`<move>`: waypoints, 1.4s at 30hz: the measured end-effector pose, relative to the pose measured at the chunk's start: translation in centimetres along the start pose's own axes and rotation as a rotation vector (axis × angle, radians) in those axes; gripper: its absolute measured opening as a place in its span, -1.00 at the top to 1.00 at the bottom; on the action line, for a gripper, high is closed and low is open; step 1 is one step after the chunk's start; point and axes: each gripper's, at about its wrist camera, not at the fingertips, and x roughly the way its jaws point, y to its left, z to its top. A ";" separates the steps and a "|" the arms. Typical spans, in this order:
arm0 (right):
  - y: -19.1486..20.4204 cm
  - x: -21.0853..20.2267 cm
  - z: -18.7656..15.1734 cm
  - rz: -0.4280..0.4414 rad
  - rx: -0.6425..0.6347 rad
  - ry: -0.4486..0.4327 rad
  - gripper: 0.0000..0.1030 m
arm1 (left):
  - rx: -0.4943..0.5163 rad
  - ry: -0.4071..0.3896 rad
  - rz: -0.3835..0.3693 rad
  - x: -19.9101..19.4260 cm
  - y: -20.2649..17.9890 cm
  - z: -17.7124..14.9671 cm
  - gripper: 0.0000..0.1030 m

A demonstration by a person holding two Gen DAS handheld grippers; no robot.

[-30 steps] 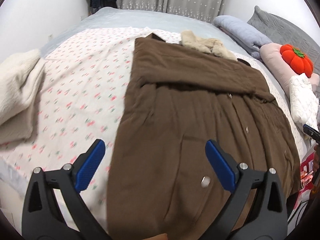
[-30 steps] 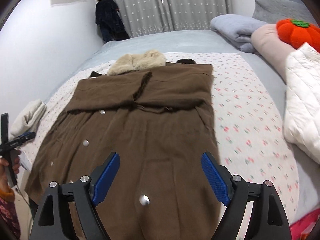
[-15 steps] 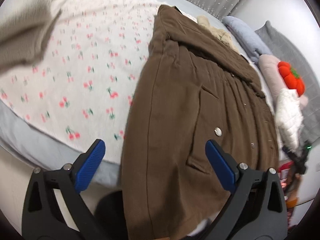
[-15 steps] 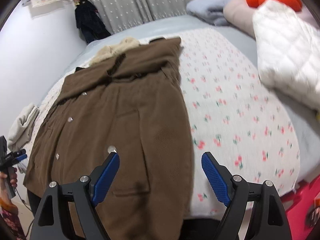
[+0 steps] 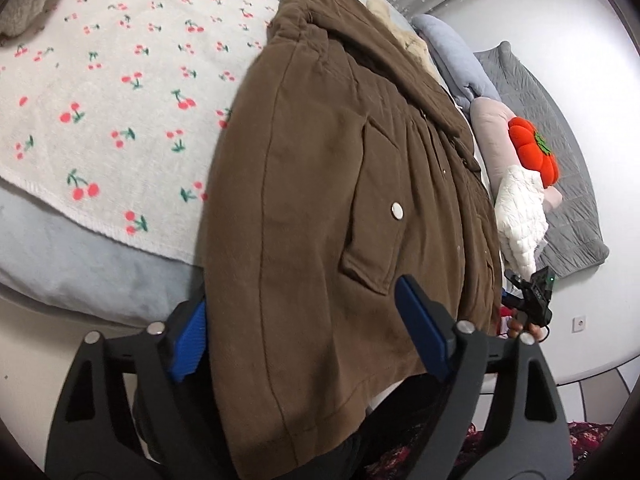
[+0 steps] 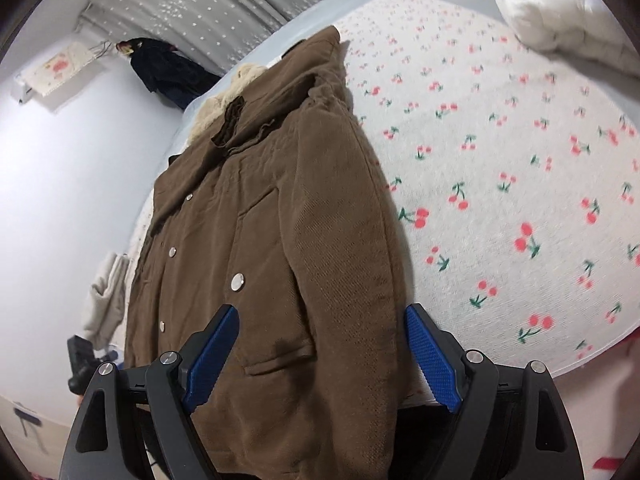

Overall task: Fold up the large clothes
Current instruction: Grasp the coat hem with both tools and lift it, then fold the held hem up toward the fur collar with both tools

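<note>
A large brown coat [image 5: 320,184] with snap buttons and a beige fur collar [image 5: 404,36] lies lengthwise on the cherry-print blanket [image 5: 100,92], its hem hanging over the bed's near edge. My left gripper [image 5: 308,336] is open, its jaws straddling the coat's left hem corner. In the right wrist view the coat [image 6: 272,240] fills the middle, and my right gripper [image 6: 320,352] is open with its jaws on either side of the right hem corner, near a pocket [image 6: 280,360]. The fabric sits between the blue pads without being pinched.
An orange pumpkin cushion [image 5: 532,152], a white quilted jacket [image 5: 520,220], a pink pillow and grey-blue bedding lie by the headboard. A cream garment [image 6: 106,292] lies on the far side. Dark clothes [image 6: 168,68] hang by the curtains. The cherry blanket [image 6: 520,160] stretches right of the coat.
Both grippers have dropped from above the coat's middle down to its hem at the bed's edge, now straddling the two lower corners. Both stay open.
</note>
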 end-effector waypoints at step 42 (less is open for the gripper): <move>13.8 -7.9 5.2 0.343 -0.211 -0.151 0.80 | 0.077 -0.283 -0.404 -6.3 -10.7 6.6 0.77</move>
